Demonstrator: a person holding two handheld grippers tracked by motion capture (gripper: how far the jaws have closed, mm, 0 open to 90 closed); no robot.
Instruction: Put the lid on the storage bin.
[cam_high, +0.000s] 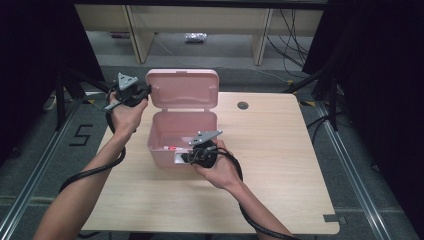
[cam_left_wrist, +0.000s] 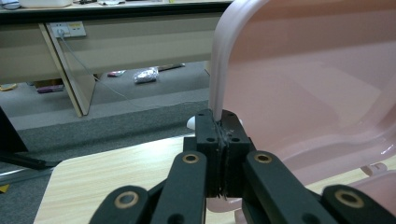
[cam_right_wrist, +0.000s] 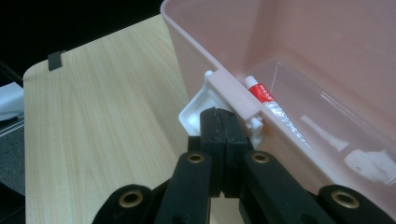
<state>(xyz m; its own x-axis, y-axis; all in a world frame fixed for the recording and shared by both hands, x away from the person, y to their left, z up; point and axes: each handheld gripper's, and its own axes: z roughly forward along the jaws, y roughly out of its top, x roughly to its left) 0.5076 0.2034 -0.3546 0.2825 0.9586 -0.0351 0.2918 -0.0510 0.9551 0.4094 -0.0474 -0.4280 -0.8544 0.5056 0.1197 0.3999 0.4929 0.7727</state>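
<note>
High view: a pink box (cam_high: 172, 145) stands open mid-desk (cam_high: 280, 165). The left gripper (cam_high: 146, 92) jaws are clamped on the left edge of its raised lid (cam_high: 182, 89); the right gripper (cam_high: 186, 158) jaws are clenched on the white latch (cam_right_wrist: 198, 105) at its near wall.

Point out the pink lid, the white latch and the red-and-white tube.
pink lid (cam_left_wrist: 303, 84), left gripper view, on its inner face.
white latch (cam_right_wrist: 198, 108), right gripper view, on the flap just ahead of the jaws.
red-and-white tube (cam_right_wrist: 262, 94), right gripper view, on its red band.
</note>
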